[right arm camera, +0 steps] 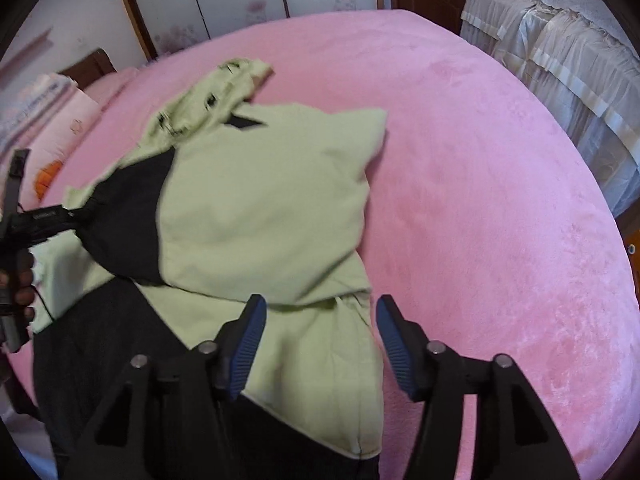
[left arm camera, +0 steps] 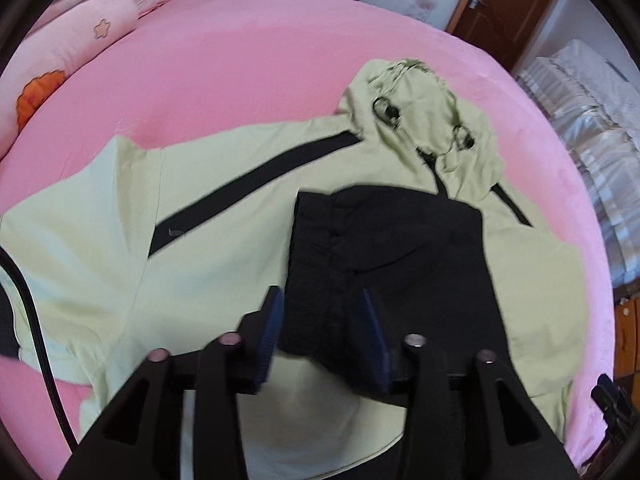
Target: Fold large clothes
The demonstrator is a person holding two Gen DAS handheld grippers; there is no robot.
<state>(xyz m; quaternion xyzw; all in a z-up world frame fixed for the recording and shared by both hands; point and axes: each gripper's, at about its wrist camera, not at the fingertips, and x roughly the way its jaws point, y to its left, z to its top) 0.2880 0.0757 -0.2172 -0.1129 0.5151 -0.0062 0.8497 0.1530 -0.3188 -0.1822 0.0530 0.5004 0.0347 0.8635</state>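
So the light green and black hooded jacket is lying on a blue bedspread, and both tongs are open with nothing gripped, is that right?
Not quite: the bedspread is pink, not blue. Both wrist views show the light green and black hooded jacket lying on a pink plush bedspread. The rest holds: the left tongs and the right tongs stand open above the jacket with nothing gripped.

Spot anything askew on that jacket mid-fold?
The green jacket is folded unevenly: one corner sticks out over the pink bedspread, the hood lies crumpled, and its other sleeve is not folded in.
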